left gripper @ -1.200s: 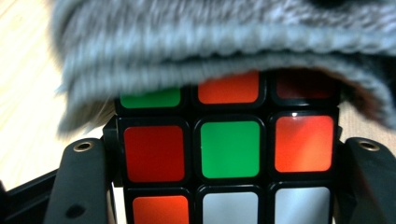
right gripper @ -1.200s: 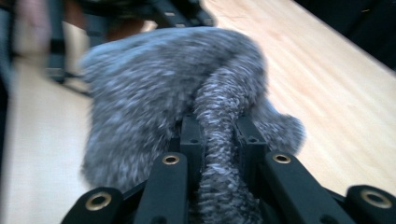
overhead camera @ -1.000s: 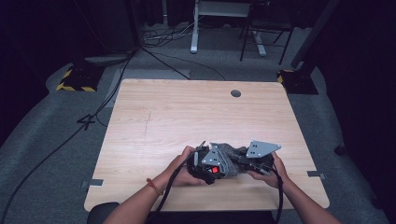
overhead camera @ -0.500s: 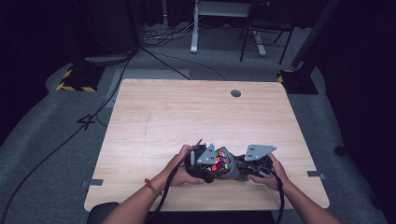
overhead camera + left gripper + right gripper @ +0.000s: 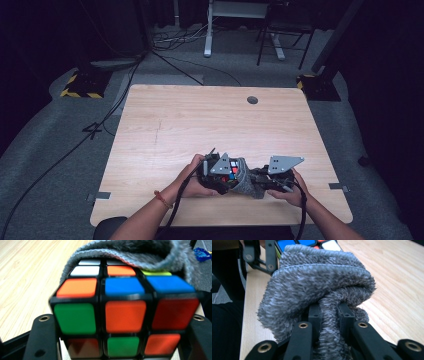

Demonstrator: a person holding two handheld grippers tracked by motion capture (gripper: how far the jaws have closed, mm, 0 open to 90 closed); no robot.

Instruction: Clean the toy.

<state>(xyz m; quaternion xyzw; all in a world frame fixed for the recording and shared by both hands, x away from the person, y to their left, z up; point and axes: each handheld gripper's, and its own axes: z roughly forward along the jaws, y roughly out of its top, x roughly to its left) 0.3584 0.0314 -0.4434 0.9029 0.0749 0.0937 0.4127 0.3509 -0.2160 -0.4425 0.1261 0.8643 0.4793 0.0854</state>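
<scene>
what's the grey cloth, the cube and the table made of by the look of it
Grey cloth: looks like soft terry or microfibre, fuzzy looped pile, matte, with a stitched hem. Cube: hard glossy plastic, black frame with coloured tiles that catch the light; stickers or inlaid tiles, can't tell. Table: pale wood grain, smooth; solid wood or laminate is open.

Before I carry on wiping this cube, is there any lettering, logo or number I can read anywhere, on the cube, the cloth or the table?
None: no readable text. The cube shows plain colour stickers, the grey cloth and the table carry no marks, and the yellow-black striped block on the floor bears stripes, not words.
</scene>
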